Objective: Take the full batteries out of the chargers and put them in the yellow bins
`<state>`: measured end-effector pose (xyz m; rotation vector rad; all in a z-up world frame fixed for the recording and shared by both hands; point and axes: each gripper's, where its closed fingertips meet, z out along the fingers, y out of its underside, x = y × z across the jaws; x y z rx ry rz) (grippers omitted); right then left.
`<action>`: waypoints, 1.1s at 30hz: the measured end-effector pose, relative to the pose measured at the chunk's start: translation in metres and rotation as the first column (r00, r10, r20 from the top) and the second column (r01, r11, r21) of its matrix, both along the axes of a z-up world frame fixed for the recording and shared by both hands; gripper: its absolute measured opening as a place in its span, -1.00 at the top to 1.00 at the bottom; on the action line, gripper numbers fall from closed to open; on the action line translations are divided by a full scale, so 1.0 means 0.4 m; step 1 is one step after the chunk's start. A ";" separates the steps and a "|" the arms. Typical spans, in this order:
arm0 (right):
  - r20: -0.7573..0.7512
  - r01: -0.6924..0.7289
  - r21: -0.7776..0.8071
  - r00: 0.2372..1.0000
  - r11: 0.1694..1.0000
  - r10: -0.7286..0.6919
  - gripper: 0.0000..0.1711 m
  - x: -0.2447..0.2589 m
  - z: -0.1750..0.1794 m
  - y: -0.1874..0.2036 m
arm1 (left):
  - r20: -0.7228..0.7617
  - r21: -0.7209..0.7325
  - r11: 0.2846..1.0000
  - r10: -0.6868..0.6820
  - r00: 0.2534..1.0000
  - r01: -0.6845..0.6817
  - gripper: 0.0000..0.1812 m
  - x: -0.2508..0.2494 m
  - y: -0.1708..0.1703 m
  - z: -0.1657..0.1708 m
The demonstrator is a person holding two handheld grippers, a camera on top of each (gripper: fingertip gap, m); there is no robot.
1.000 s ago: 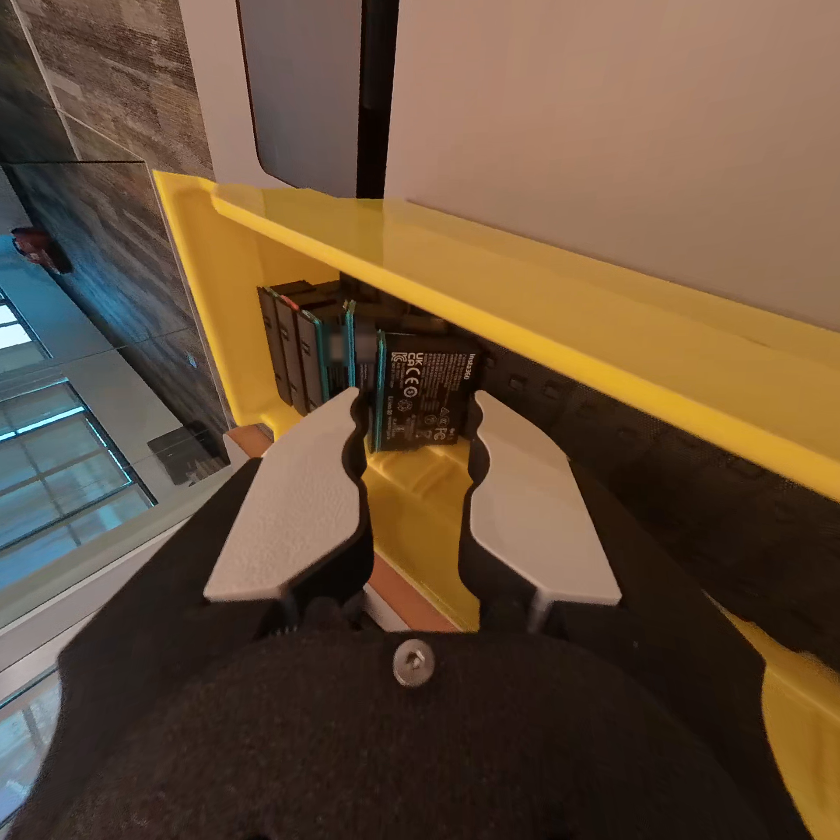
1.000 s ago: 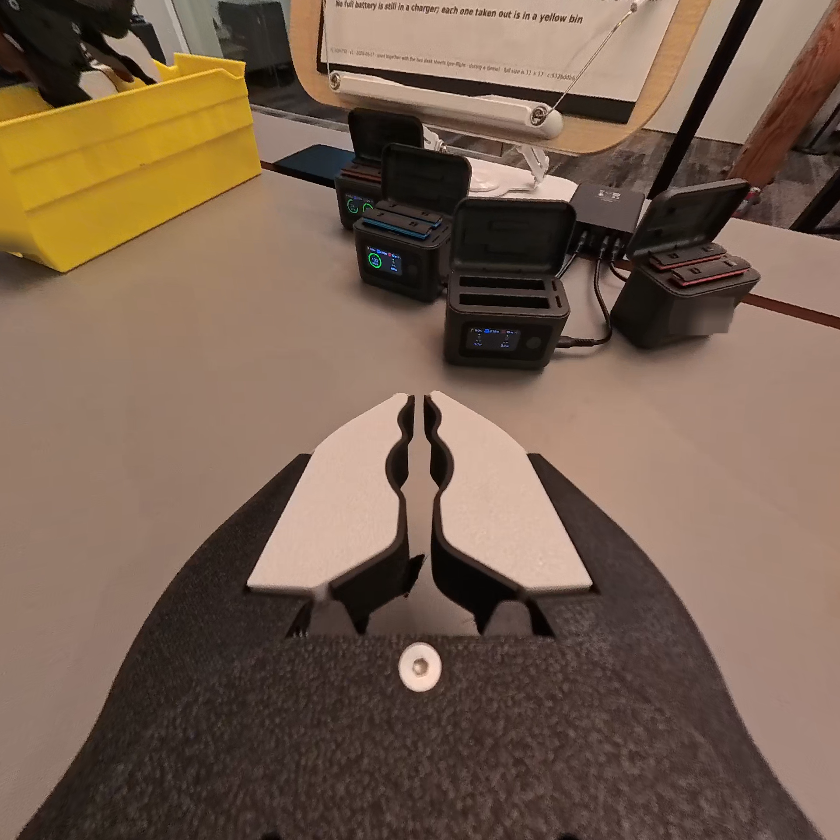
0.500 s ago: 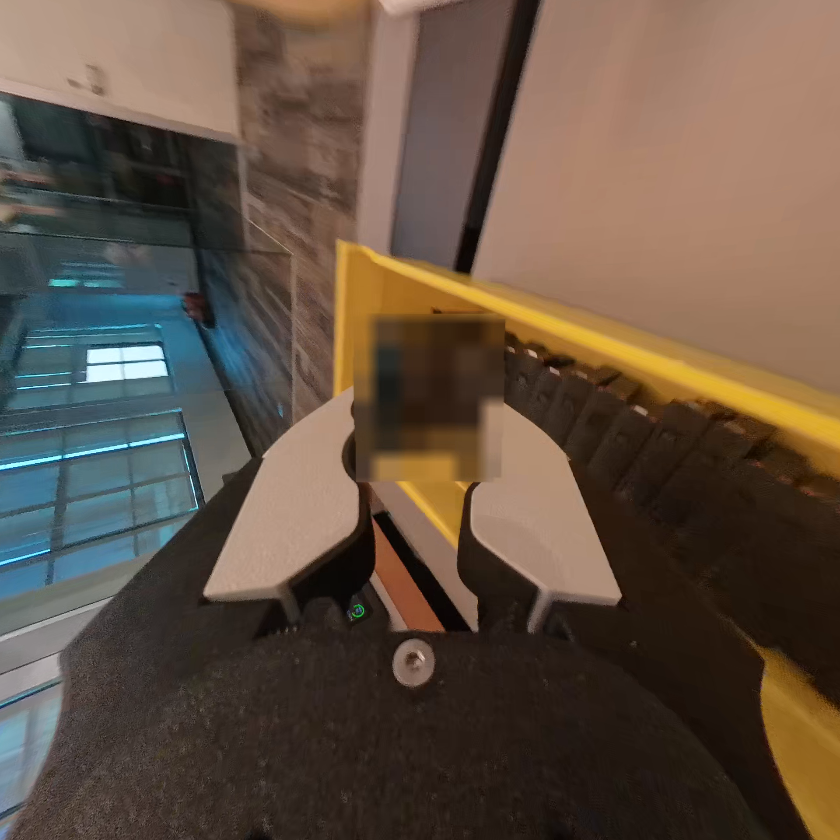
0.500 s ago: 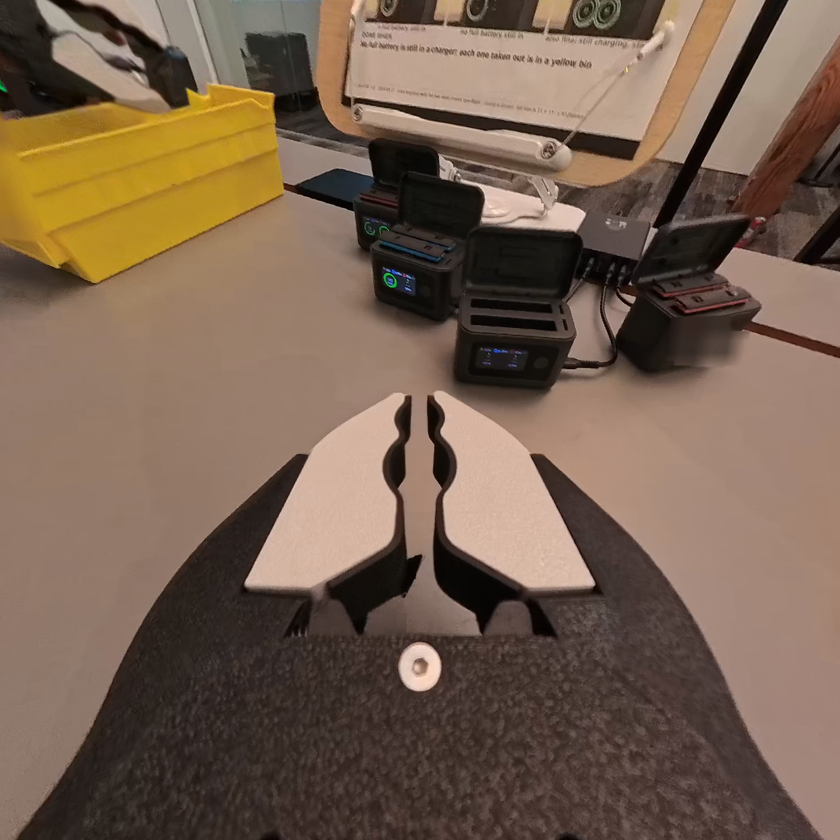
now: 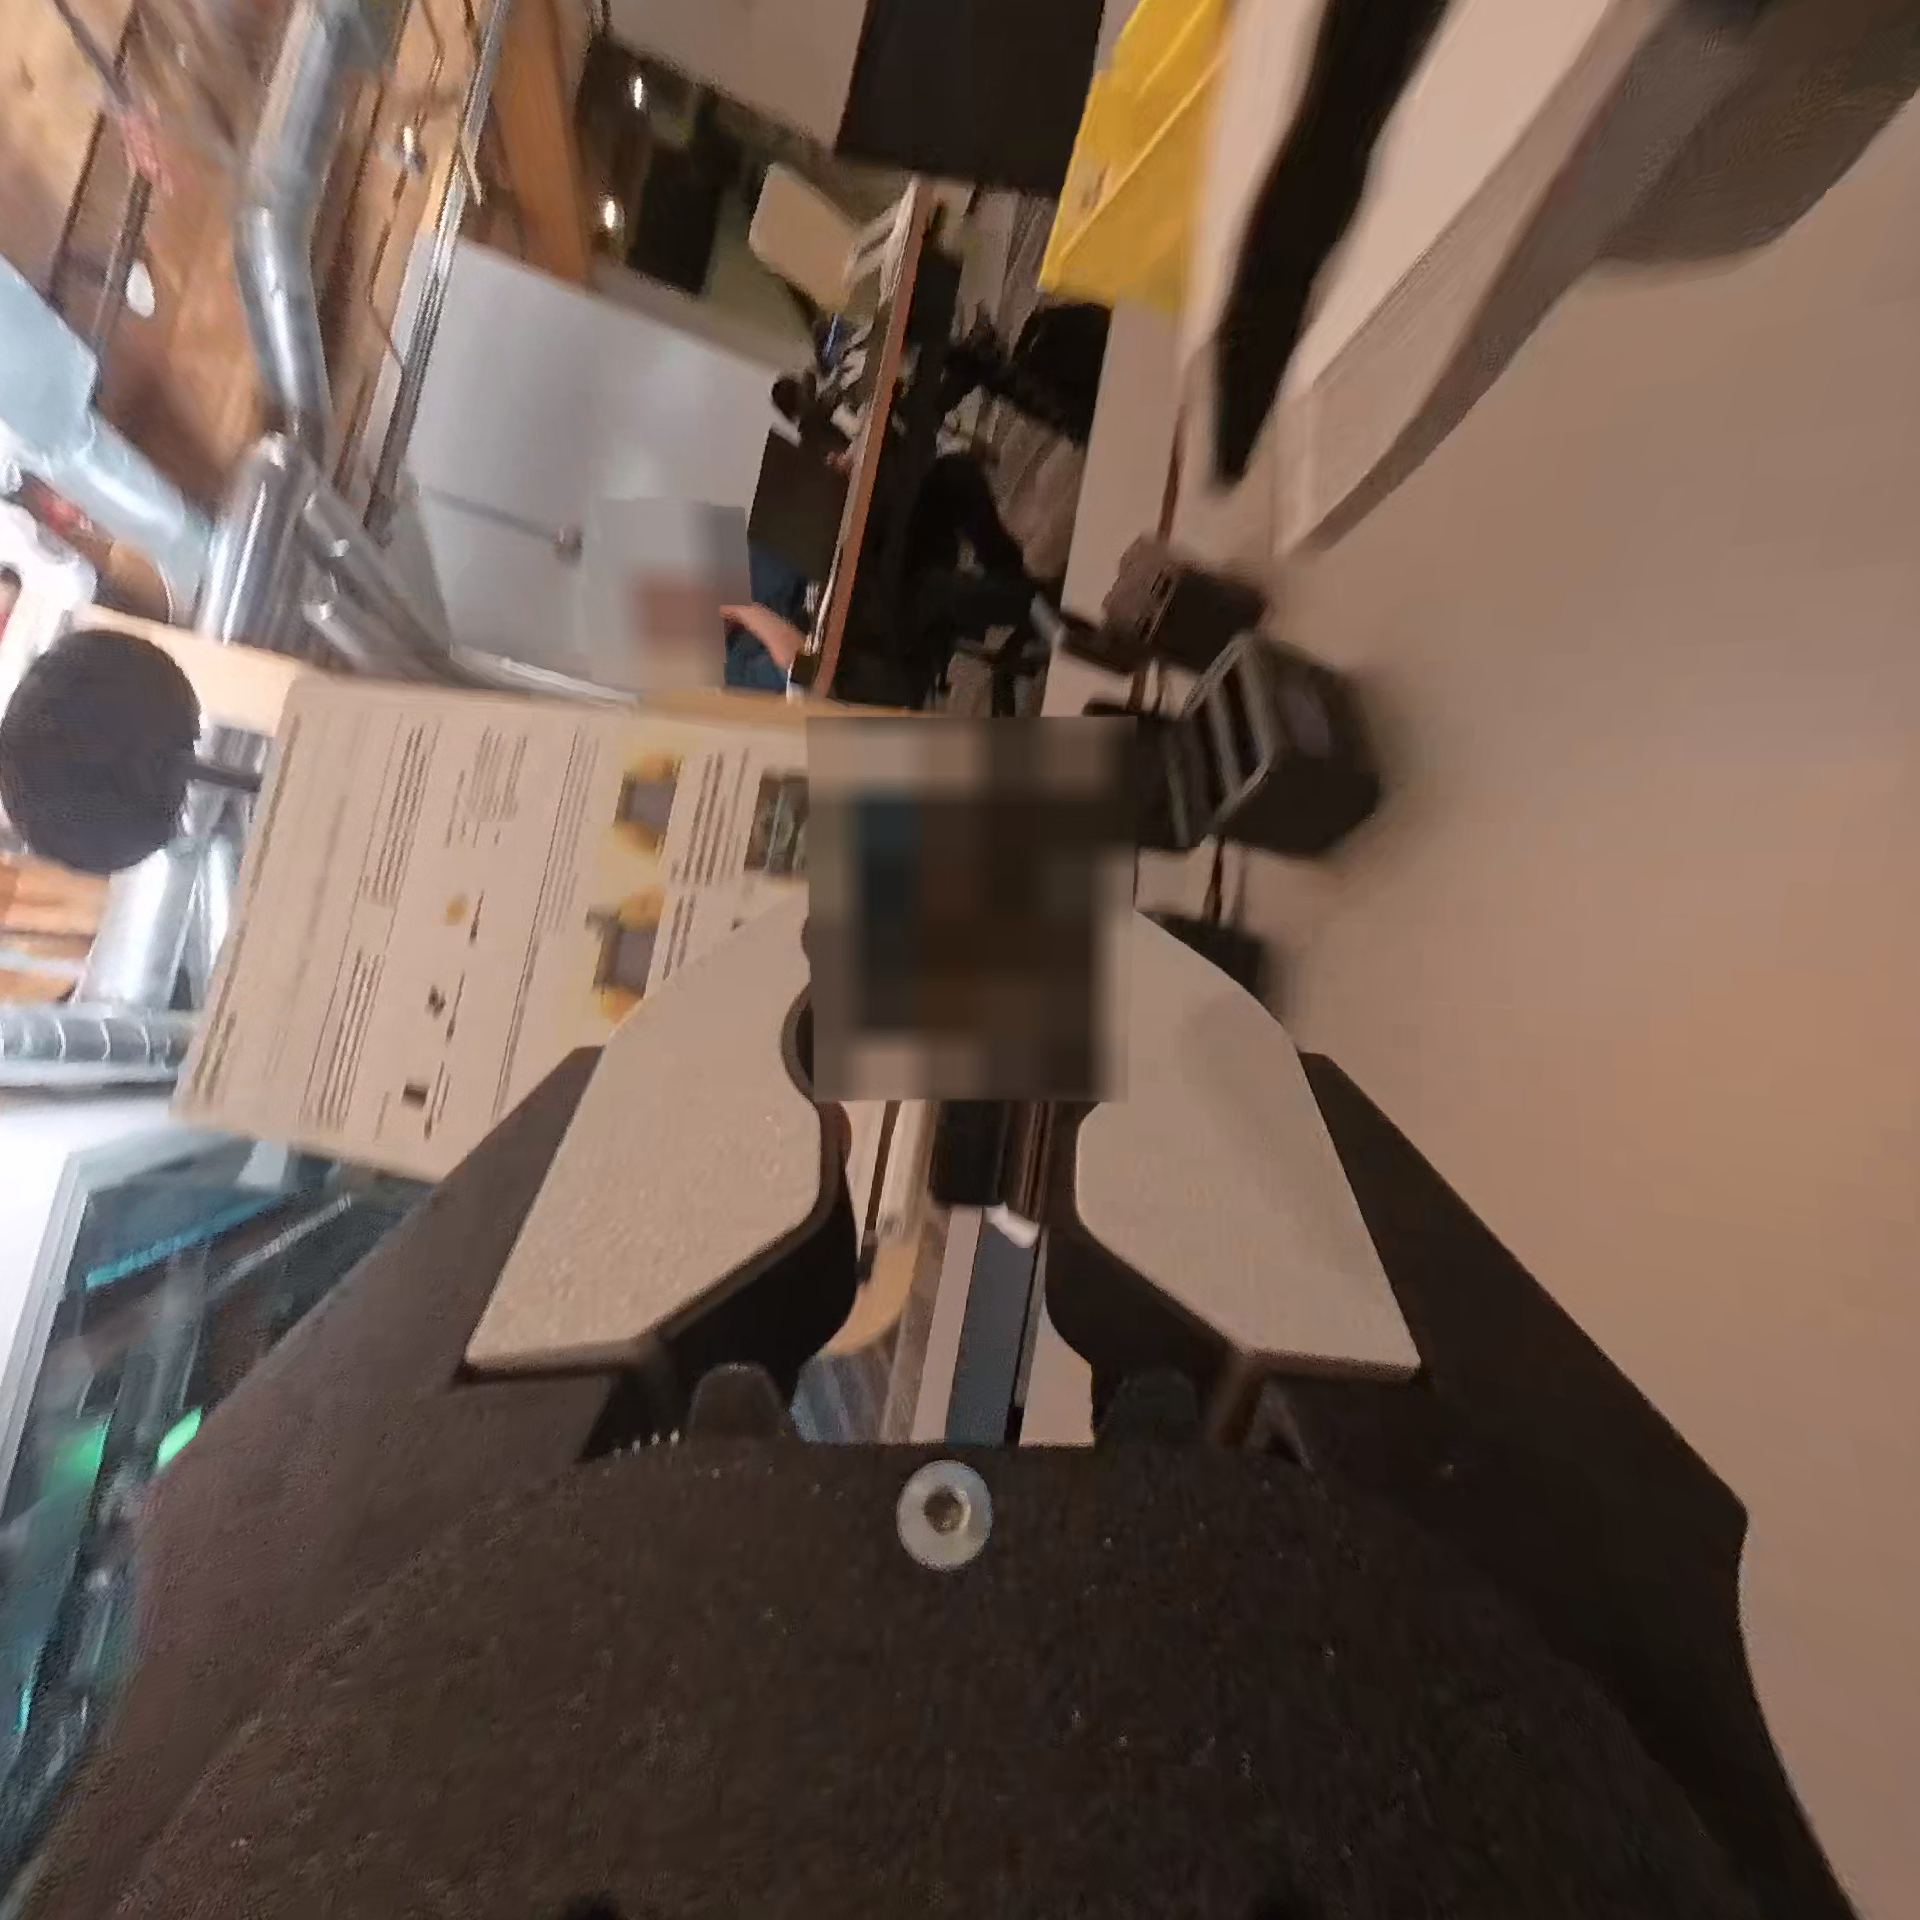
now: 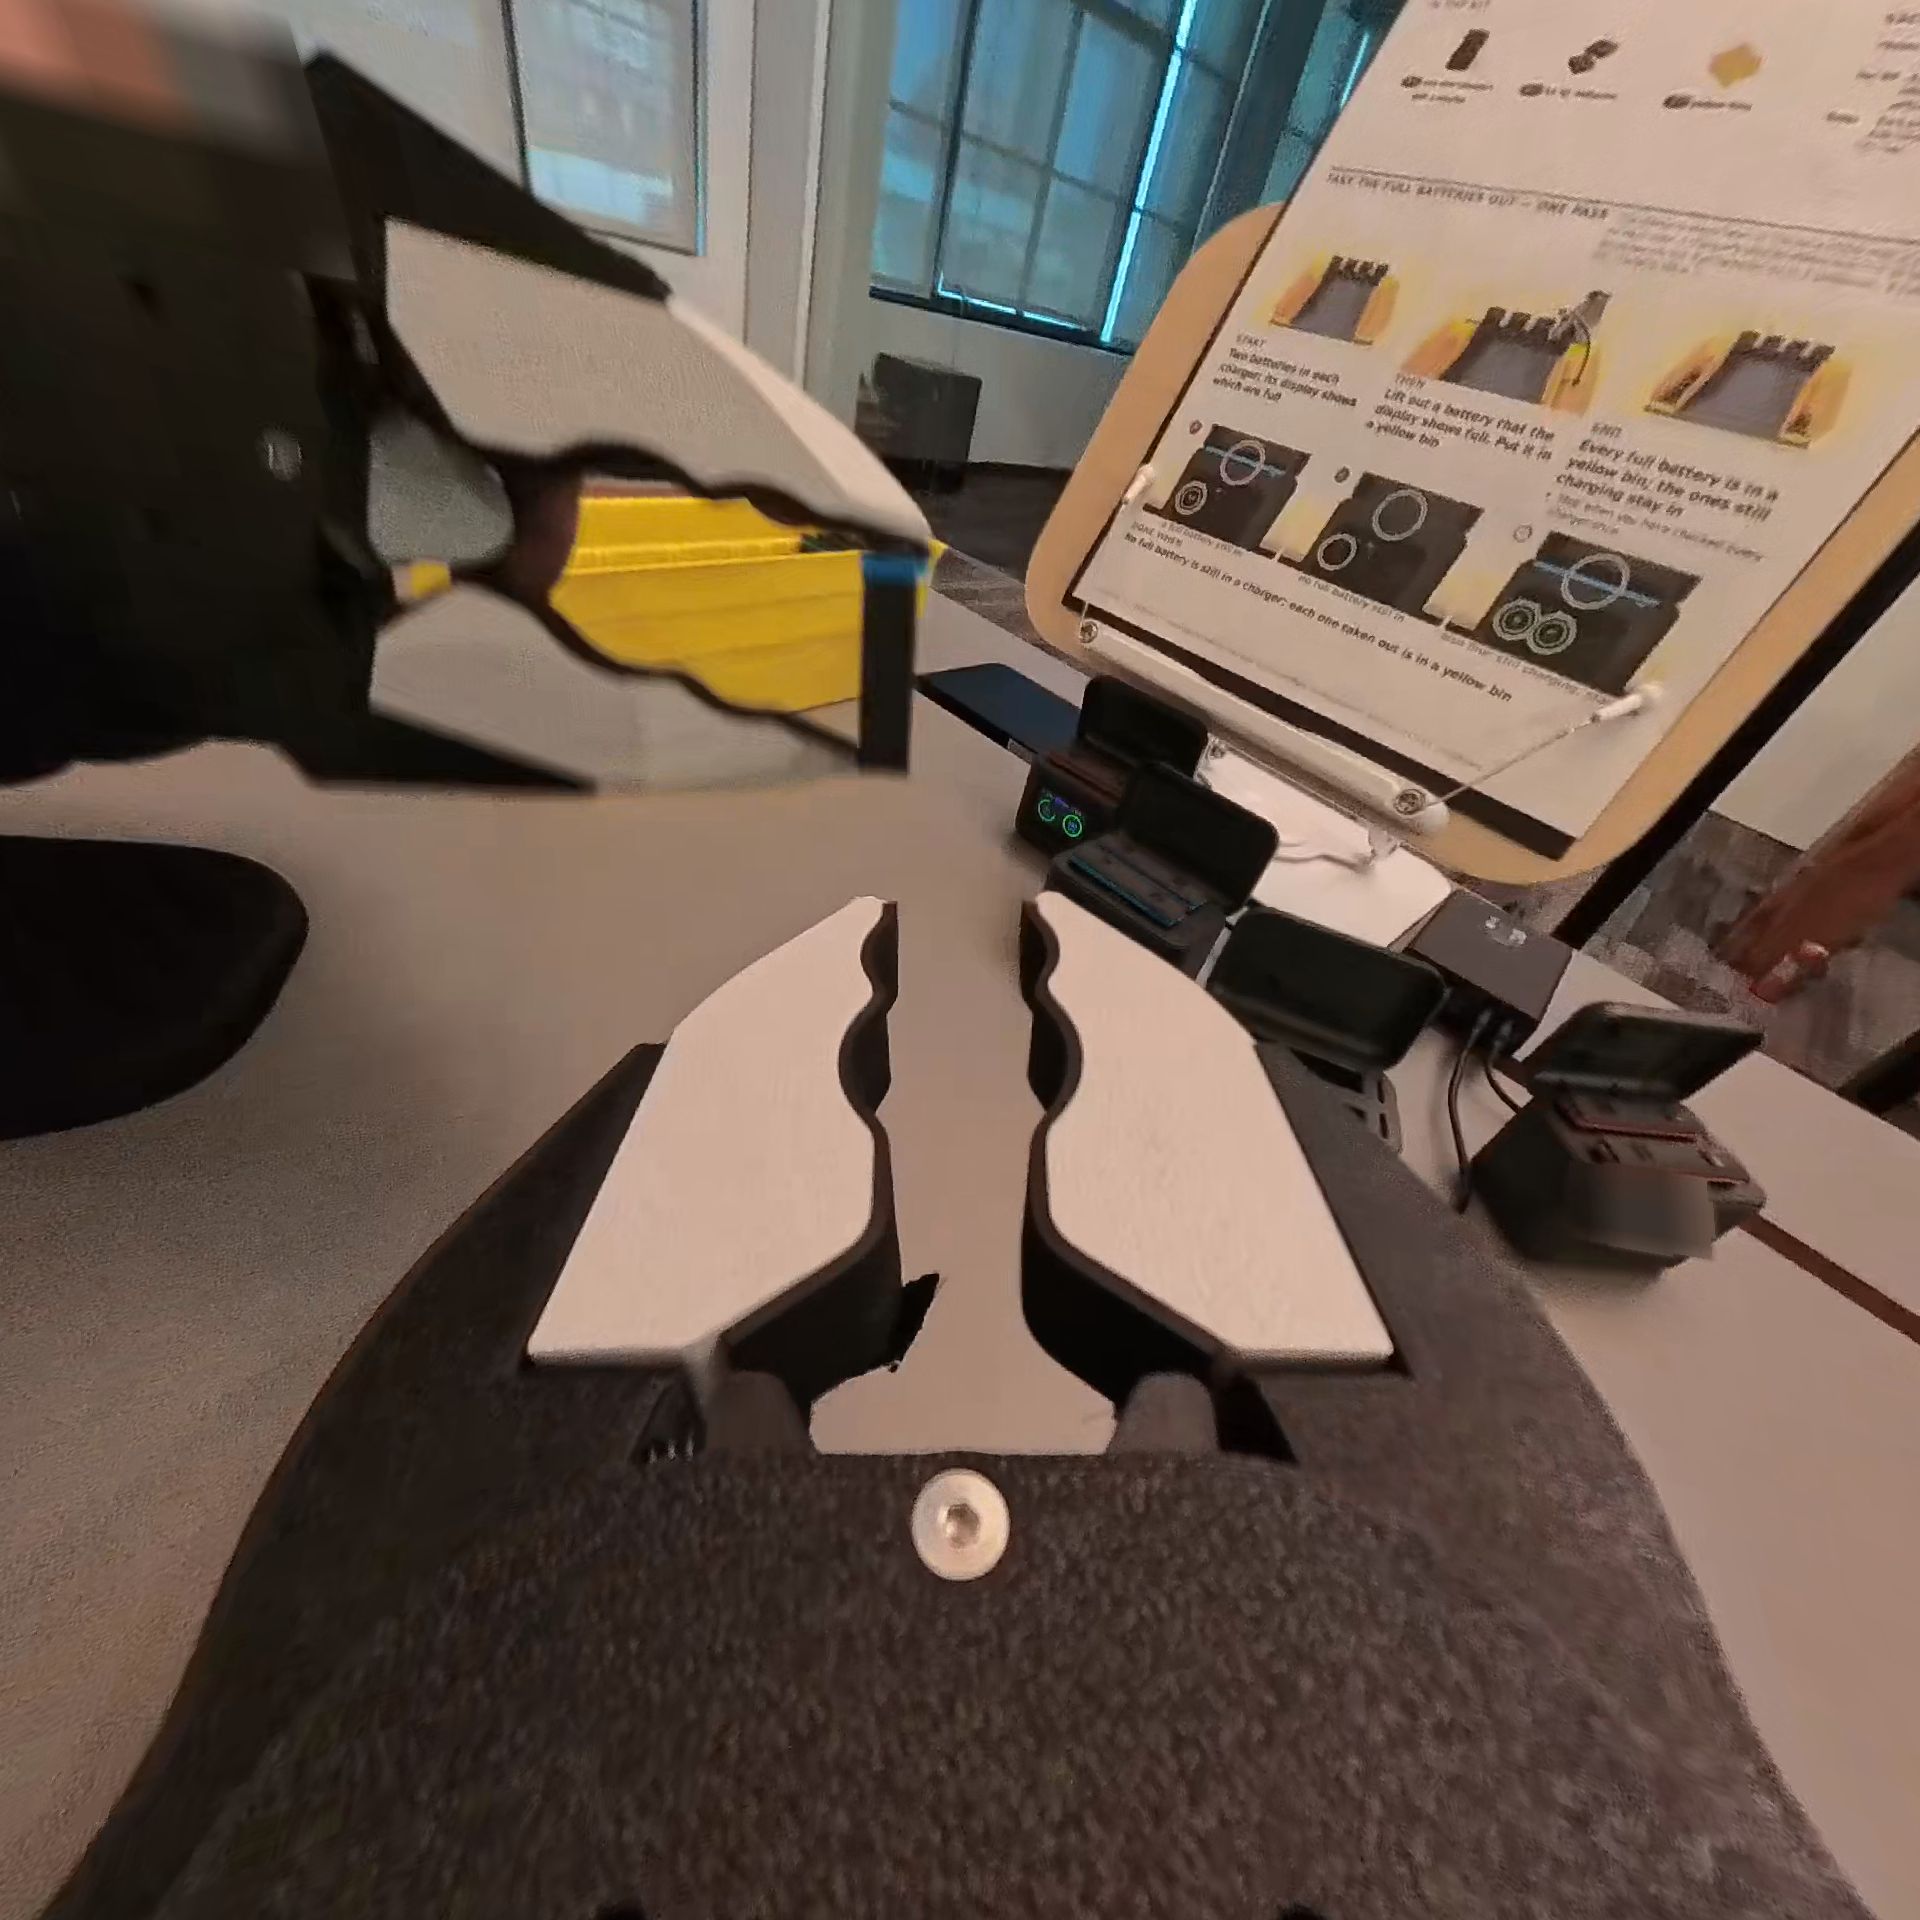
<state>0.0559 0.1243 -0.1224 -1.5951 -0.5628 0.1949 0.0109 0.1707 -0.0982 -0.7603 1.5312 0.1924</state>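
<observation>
The left gripper is up in the air above the grey table, turned on its side, and its 2 white fingers are clamped on a thin black battery with a blue edge at one end. In the right wrist view the battery stands upright between the fingertips, with the yellow bin behind it on the far side of the table. In the left wrist view the spot between that gripper's fingertips is covered by a mosaic patch, so the battery cannot be made out there, and the whole view is blurred.

The right gripper is low over the table with its fingers slightly apart, a narrow gap between them and nothing in it.

Past the right gripper stand 4 black chargers with their lids up. The farthest charger shows green rings on its front. The next charger has blue-edged batteries in its slots. A third charger sits partly hidden behind the right gripper's finger. The fourth charger is off to the right, with red-edged batteries in it. A black power block with cables lies behind them. An instruction sheet on a wooden board leans up behind the chargers.
</observation>
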 end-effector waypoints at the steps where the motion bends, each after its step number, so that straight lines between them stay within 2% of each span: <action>1: 0.006 -0.002 0.001 1.000 1.000 0.002 0.72 -0.002 0.006 0.000 | -0.004 0.016 0.999 -0.032 0.999 0.033 0.55 0.035 -0.031 -0.008; 3: 0.009 -0.007 -0.005 1.000 1.000 0.007 0.72 -0.001 0.009 -0.001 | -0.012 0.036 0.997 -0.065 0.998 0.065 0.55 0.089 -0.071 -0.019; 5: 0.007 -0.016 -0.019 1.000 1.000 0.016 0.73 0.004 0.001 -0.006 | -0.040 0.099 0.992 -0.069 0.997 0.073 0.55 0.119 -0.075 -0.020; 7: -0.008 -0.027 -0.021 1.000 0.999 0.027 0.74 0.008 -0.001 -0.014 | -0.043 0.098 0.991 -0.090 0.995 0.094 0.56 0.134 -0.083 -0.022; 8: -0.018 -0.031 -0.016 0.999 0.999 0.030 0.74 0.013 0.002 -0.017 | -0.040 0.120 0.988 -0.091 0.995 0.095 0.77 0.134 -0.083 -0.018; 10: -0.059 -0.056 -0.029 0.997 0.998 0.054 0.71 0.016 0.007 -0.024 | -0.019 0.153 0.980 -0.126 0.992 0.127 1.00 0.138 -0.093 -0.015; 13: -0.098 -0.040 -0.137 0.995 0.990 0.027 0.82 0.037 -0.050 0.001 | -0.041 0.037 0.986 -0.158 0.987 0.160 1.00 0.153 -0.110 -0.075; 16: -0.144 -0.045 -0.189 0.989 0.981 0.018 0.90 0.062 -0.085 0.006 | -0.082 0.011 0.992 -0.126 0.989 0.128 1.00 0.146 -0.079 -0.135; 19: -0.156 -0.021 -0.181 0.988 0.983 -0.008 0.97 0.084 -0.079 0.014 | -0.077 -0.026 0.994 -0.109 0.991 0.107 1.00 0.136 -0.056 -0.146; 33: -0.149 0.006 -0.189 0.988 0.982 -0.035 0.97 0.089 -0.094 0.020 | -0.118 -0.068 0.997 -0.042 0.992 0.034 1.00 0.096 0.014 -0.174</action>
